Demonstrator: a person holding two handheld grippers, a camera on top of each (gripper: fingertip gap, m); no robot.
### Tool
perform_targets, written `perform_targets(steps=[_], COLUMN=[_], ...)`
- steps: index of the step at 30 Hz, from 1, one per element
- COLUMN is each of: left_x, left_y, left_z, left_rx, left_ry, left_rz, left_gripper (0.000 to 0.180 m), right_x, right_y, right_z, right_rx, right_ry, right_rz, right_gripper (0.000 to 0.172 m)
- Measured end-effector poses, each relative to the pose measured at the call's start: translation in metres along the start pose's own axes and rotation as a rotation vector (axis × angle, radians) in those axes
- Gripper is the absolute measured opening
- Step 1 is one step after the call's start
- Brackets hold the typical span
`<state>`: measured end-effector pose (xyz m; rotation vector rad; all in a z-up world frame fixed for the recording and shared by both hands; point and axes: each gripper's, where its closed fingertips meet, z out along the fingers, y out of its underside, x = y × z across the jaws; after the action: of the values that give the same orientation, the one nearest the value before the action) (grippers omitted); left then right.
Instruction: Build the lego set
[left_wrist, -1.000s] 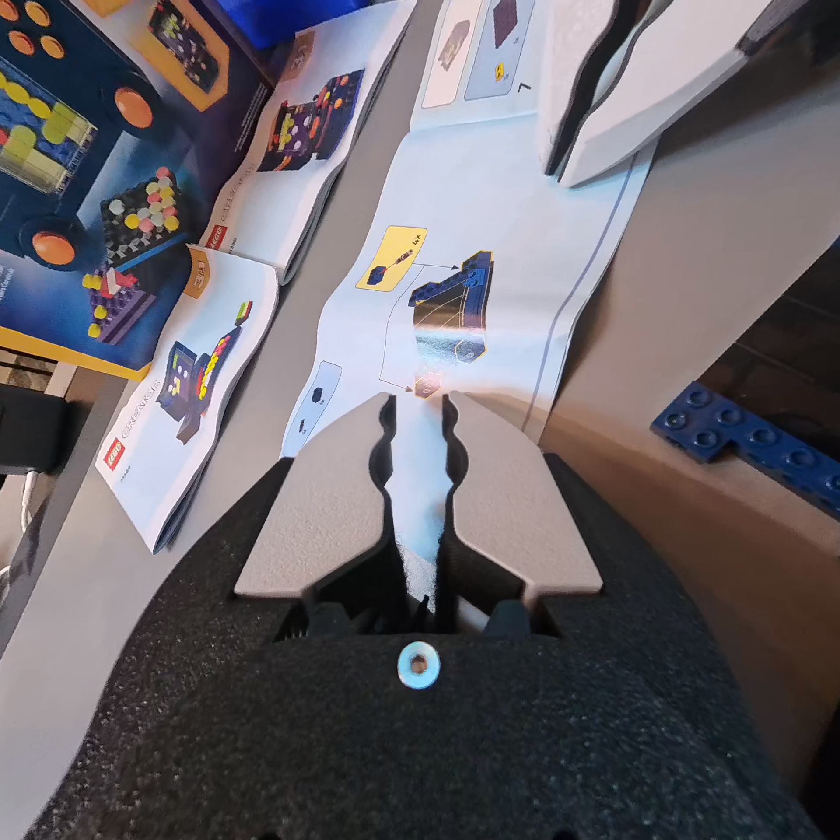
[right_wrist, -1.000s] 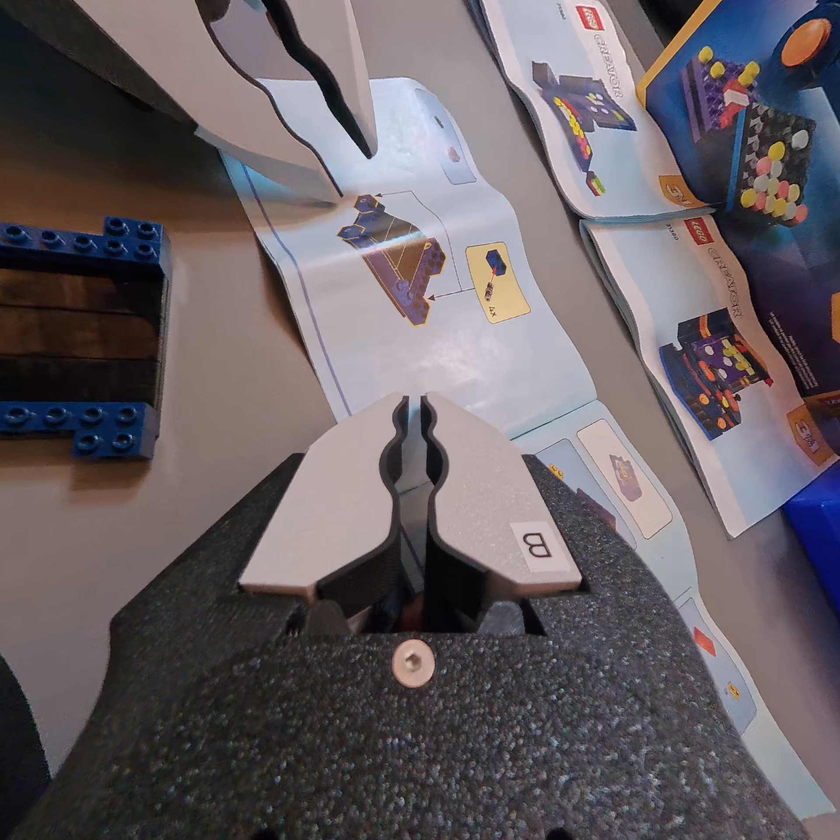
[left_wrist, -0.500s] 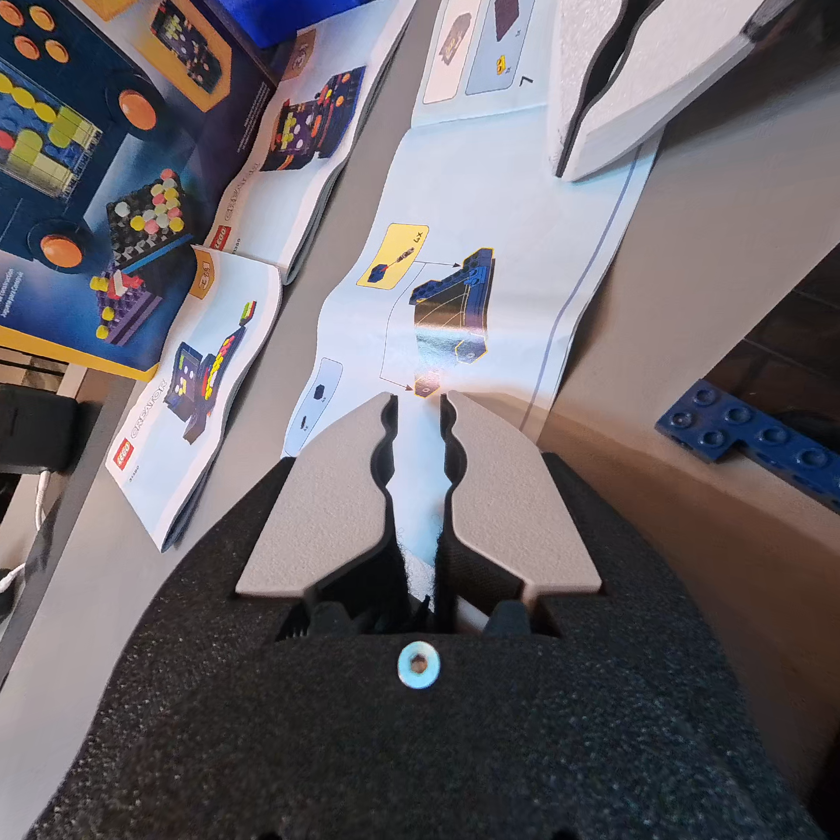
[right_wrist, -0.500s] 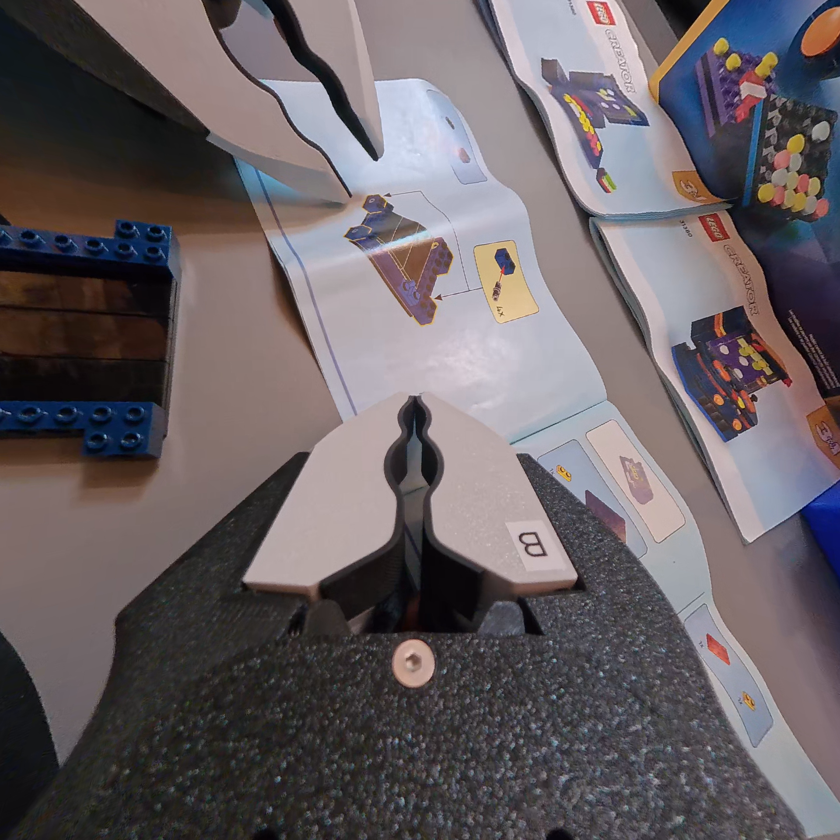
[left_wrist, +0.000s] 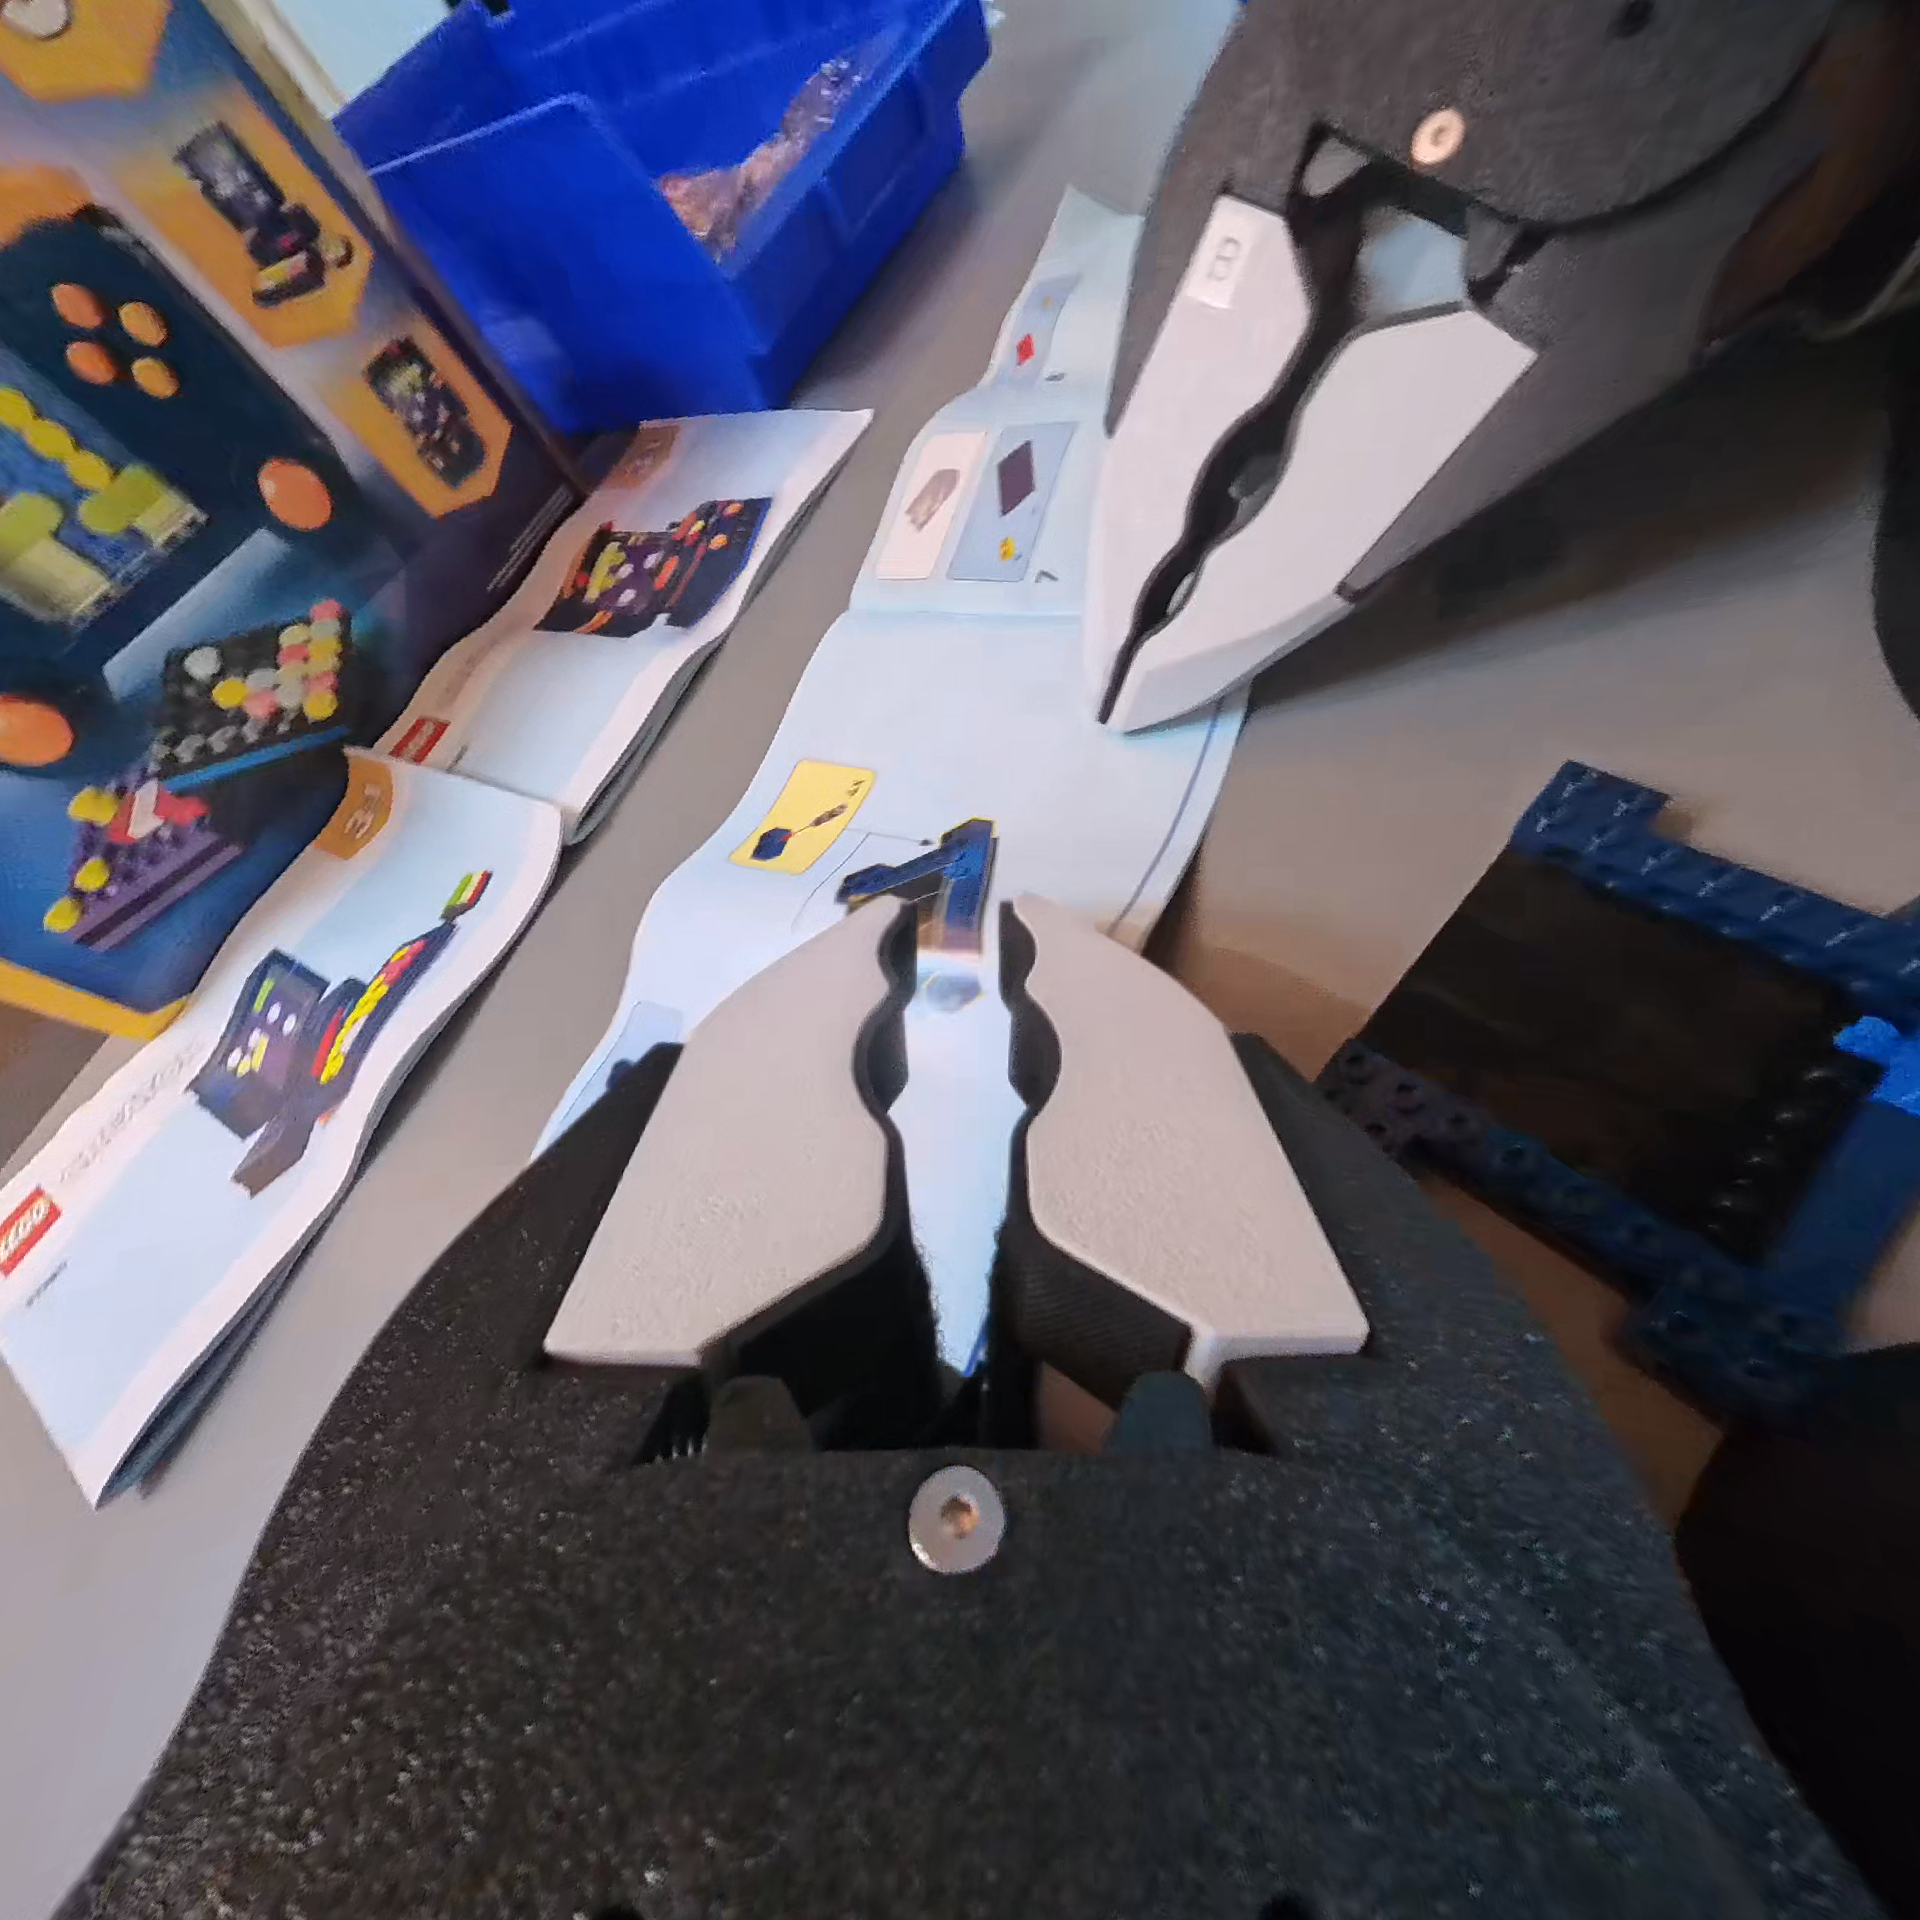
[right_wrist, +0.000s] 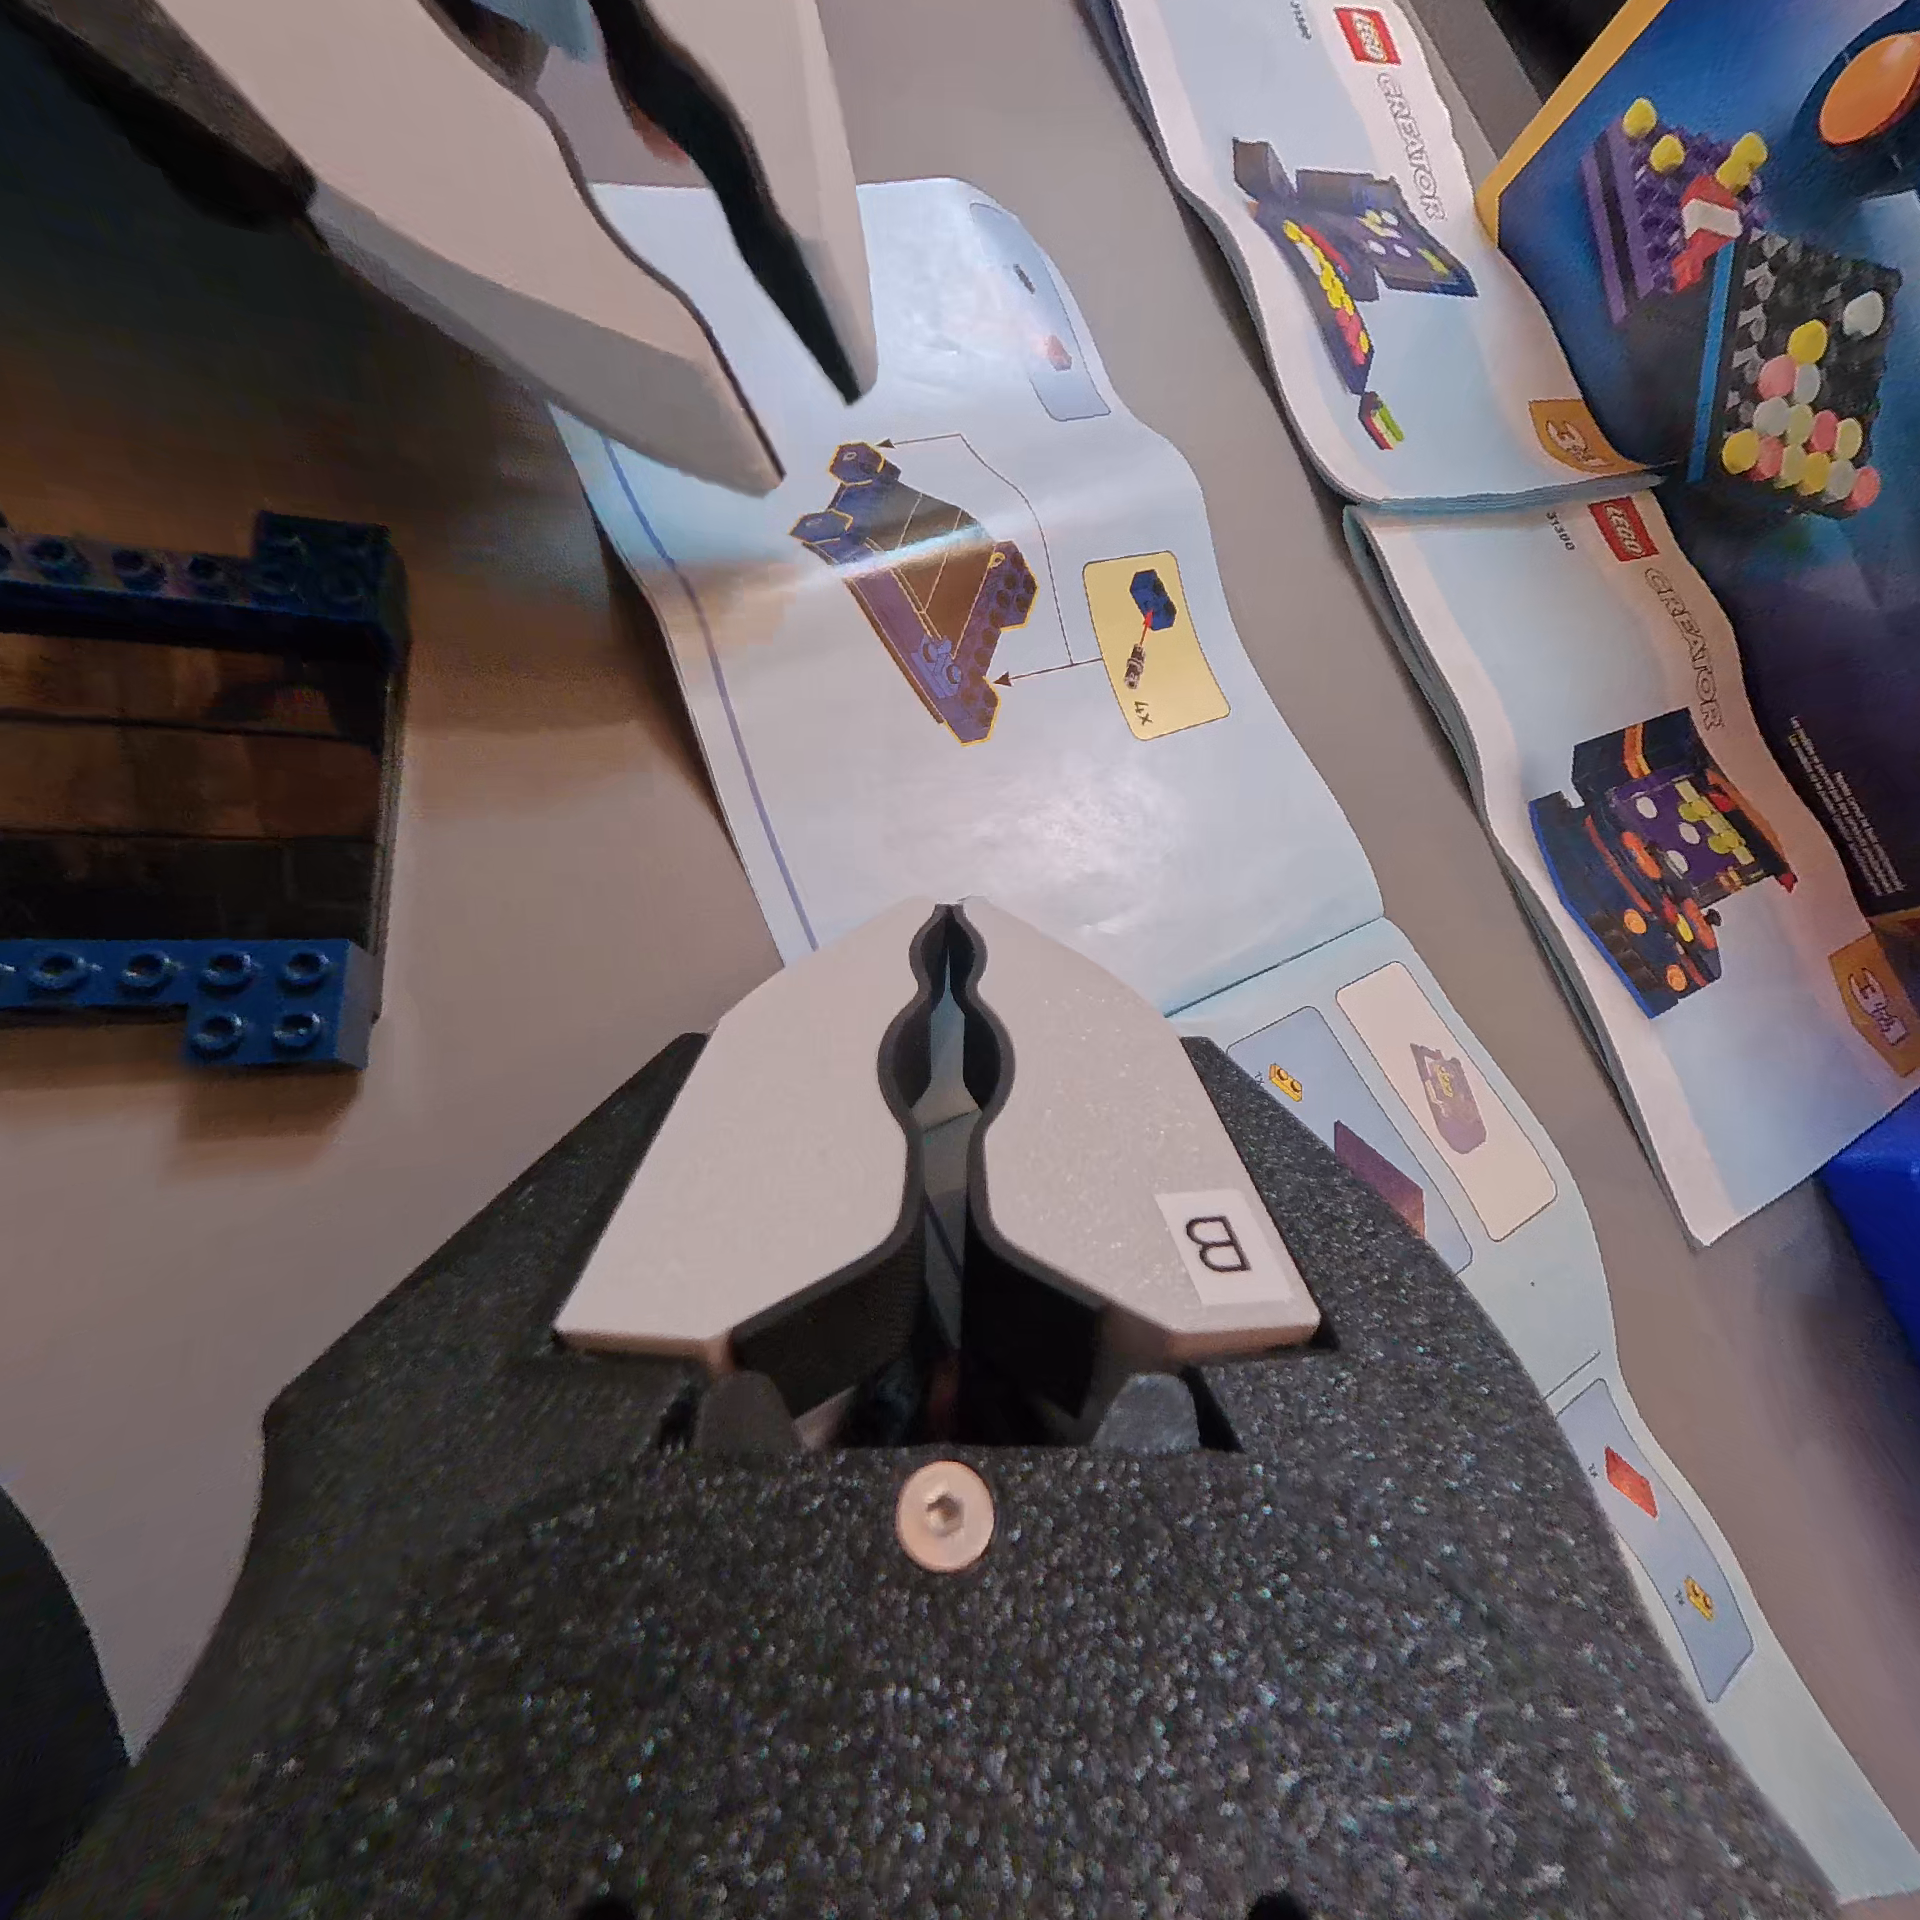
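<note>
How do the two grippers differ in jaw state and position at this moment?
The left gripper has its jaws parted, with nothing between them; the right gripper has its jaws shut and empty. The left hangs over the open instruction booklet near its printed diagram, the right at its fold. Both have grey fingers and black bodies.

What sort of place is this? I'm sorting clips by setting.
Probably a hobby or work table for toy-brick building: an open instruction booklet, a half-built blue and black brick frame, and a blue parts bin.

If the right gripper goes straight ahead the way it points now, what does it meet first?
Most likely the open pale-blue instruction booklet lying just beyond the right gripper's closed tips; depth is unclear, but nothing else lies between.
</note>
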<state>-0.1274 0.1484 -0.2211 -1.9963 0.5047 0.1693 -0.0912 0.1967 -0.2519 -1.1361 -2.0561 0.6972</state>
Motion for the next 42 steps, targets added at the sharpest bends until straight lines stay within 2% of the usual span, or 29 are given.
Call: perform_targets(steps=[5, 9, 11, 15, 18, 21, 24, 26, 28, 31, 33, 35, 39, 42], left_x=[0.002, 0.005, 0.005, 0.0, -0.006, -0.01, -0.017, -0.024, -0.028, -0.025, -0.02, -0.014, -0.002, 0.0], left_y=[0.014, 0.025, 0.026, 0.032, 0.037, 0.041, 0.044, 0.044, 0.034, 0.013, 0.008, 0.01, 0.033, 0.032], left_z=[0.009, 0.011, 0.011, 0.006, 0.002, -0.002, -0.005, -0.005, -0.006, -0.009, -0.008, -0.005, 0.003, 0.003], left_rx=[-0.11, -0.179, -0.186, -0.219, -0.258, -0.293, -0.32, -0.315, -0.249, -0.117, -0.09, -0.108, -0.259, -0.249], left_ry=[-0.025, -0.006, -0.004, -0.025, -0.047, -0.061, -0.101, -0.153, -0.178, -0.163, -0.138, -0.122, -0.066, -0.047], left_rz=[0.096, 0.111, 0.105, 0.109, 0.109, 0.09, 0.079, 0.081, 0.066, 0.04, 0.053, 0.099, 0.171, 0.16], left_gripper=[0.013, 0.01, 0.008, 0.005, 0.003, 0.003, 0.005, 0.008, 0.01, 0.011, 0.012, 0.012, 0.01, 0.007], right_x=[-0.002, -0.002, 0.003, 0.018, 0.03, 0.039, 0.034, 0.031, 0.027, 0.016, 0.01, 0.007, 0.005, 0.008], right_y=[-0.003, -0.004, -0.007, -0.005, 0.013, 0.028, 0.041, 0.043, 0.039, 0.031, 0.025, 0.021, 0.018, 0.018], right_z=[0.002, 0.003, -0.001, -0.018, -0.033, -0.044, -0.041, -0.035, -0.033, -0.029, -0.025, -0.022, -0.02, -0.023], right_rx=[-0.002, 0.0, 0.004, 0.002, -0.064, -0.066, -0.1, -0.114, -0.108, -0.065, -0.023, 0.004, 0.016, 0.004], right_ry=[0.005, 0.02, 0.05, 0.077, 0.025, -0.059, -0.136, -0.125, -0.111, -0.146, -0.172, -0.179, -0.172, -0.153], right_rz=[-0.001, -0.017, -0.036, -0.019, 0.055, 0.207, 0.302, 0.277, 0.24, 0.208, 0.205, 0.204, 0.191, 0.155], right_gripper=[0.0, 0.0, 0.013, 0.016, 0.017, 0.019, 0.024, 0.028, 0.026, 0.022, 0.022, 0.022, 0.022, 0.024])
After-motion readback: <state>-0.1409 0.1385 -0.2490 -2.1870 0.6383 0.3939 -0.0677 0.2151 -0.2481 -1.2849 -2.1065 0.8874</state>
